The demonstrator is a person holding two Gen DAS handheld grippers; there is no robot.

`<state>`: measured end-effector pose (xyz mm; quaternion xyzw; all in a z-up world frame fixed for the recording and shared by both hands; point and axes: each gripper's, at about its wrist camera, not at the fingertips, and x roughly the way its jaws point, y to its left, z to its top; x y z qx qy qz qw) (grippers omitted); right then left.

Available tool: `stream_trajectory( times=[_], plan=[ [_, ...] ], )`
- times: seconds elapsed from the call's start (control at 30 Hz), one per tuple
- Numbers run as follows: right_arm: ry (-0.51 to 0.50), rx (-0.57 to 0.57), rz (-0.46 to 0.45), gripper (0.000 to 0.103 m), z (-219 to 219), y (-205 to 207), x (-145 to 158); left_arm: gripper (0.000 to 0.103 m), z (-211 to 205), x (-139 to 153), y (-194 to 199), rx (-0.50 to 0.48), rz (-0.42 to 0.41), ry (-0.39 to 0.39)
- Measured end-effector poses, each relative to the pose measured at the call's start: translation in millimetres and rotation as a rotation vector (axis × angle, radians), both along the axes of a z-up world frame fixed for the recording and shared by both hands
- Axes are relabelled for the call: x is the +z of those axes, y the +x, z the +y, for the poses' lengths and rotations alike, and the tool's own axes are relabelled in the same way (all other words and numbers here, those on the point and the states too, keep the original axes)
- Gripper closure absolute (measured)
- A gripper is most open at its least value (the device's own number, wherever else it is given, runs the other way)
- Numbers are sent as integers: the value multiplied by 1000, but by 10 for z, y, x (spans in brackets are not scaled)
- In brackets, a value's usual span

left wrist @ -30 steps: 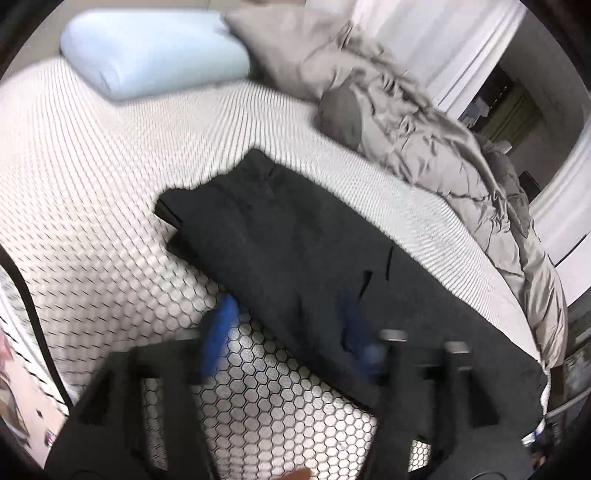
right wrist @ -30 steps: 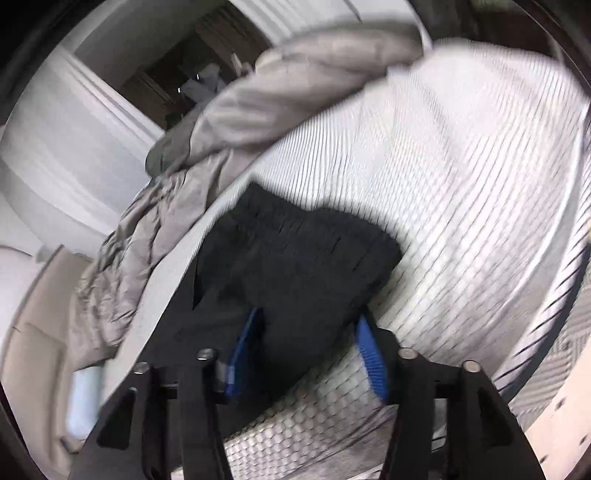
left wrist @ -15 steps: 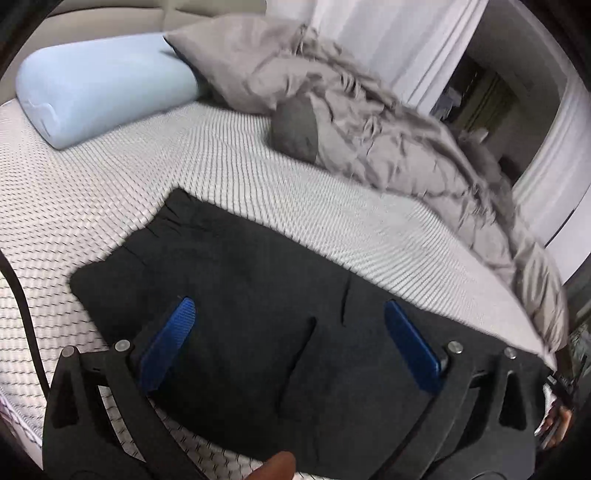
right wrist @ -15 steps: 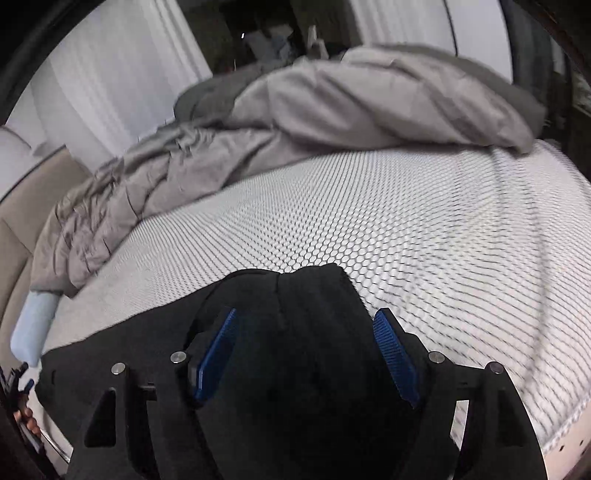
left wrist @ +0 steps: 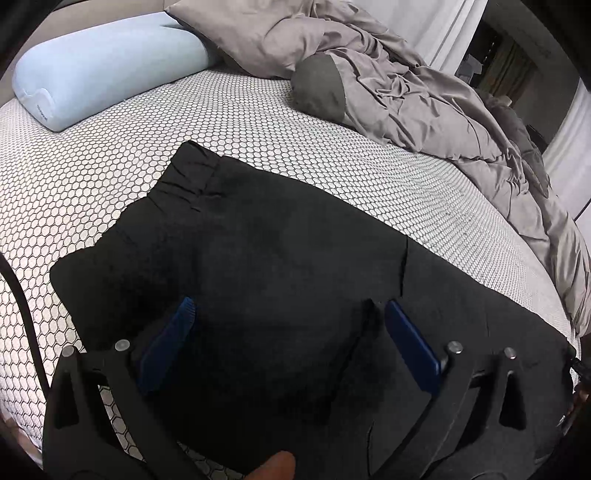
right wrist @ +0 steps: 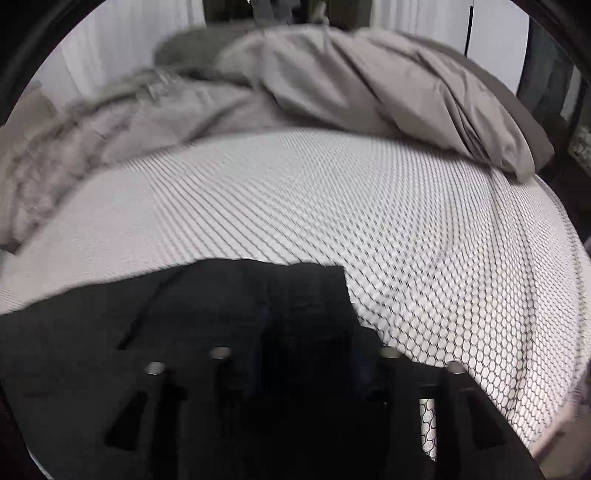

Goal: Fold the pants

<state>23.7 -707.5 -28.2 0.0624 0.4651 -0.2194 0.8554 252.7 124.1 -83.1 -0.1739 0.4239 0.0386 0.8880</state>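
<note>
Two grippers low over black pants [left wrist: 277, 240] on a bed, both pointed steeply down. Pants spread flat on the white mattress cover [left wrist: 110, 184] with its honeycomb print, near the front edge of the bed. Gathered edge of the cloth turned toward the light blue pillow [left wrist: 103, 62], rest of the cloth running off to the right of the left wrist view.

Left gripper [left wrist: 290, 306]: jaws wide apart, just been opening, blue pads [left wrist: 410, 343] clearly separated. Black cloth under and between them, but no pad pressing on it, nothing gripped. Short dark fold line in the cloth just beside the right-hand pad. Tip of a person's finger [left wrist: 277, 465] at the bottom edge, behind the gripper. Thin black cable [left wrist: 22, 295] curved along the left border.

Right gripper [right wrist: 314, 332]: picture blurred and very dark here. Jaws just been closing, narrower than the left ones, with the squared end of the pants [right wrist: 221, 295] lying between the fingers. Pads almost lost against the black cloth, so impossible to tell whether clamped on it or only close to it. End of the pants reaching just past the fingertips, bare mattress cover [right wrist: 332, 203] beyond.

Crumpled grey duvet [left wrist: 424, 92] heaped along the far side of the bed, well apart from the pants. Same duvet [right wrist: 369, 85] across the top of the right wrist view. Darker grey rounded patch [left wrist: 319, 88] at its near edge. White curtains [left wrist: 424, 26] behind.
</note>
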Motion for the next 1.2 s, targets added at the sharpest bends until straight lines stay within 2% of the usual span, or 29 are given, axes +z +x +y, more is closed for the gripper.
stream_trajectory(
  times=[0.03, 0.1, 0.27, 0.4, 0.6, 0.77, 0.93, 1.07, 1.13, 1.2],
  plan=[
    [-28, 14, -7, 48, 64, -24, 40, 1, 8, 3, -11, 3, -1, 0],
    [-58, 35, -32, 37, 163, -75, 157, 1, 12, 10, -28, 10, -7, -5],
    [-168, 97, -97, 27, 528, -327, 462, 1, -27, 50, -58, 10, -25, -5],
    [-174, 173, -142, 25, 787, -467, 597, 1, -90, 95, -88, -1, -43, -1],
    [-172, 250, -156, 24, 1121, -505, 654, 1, -166, 147, -131, -15, -64, 4],
    [-163, 312, -138, 23, 1347, -490, 577, 1, -190, 159, -142, -26, -68, 4],
    [-127, 360, -90, 22, 1524, -383, 360, 1, -246, 199, -199, -62, -87, 12],
    [-52, 428, 5, 22, 1627, -213, 9, 1, -279, 144, -196, -82, -58, 29],
    [-61, 442, 91, 22, 1622, -133, -227, 1, -253, 95, -175, -79, -34, 32],
    [-66, 409, 113, 21, 1520, -107, -320, 1, -196, 55, -177, -70, -20, 36]
  ],
)
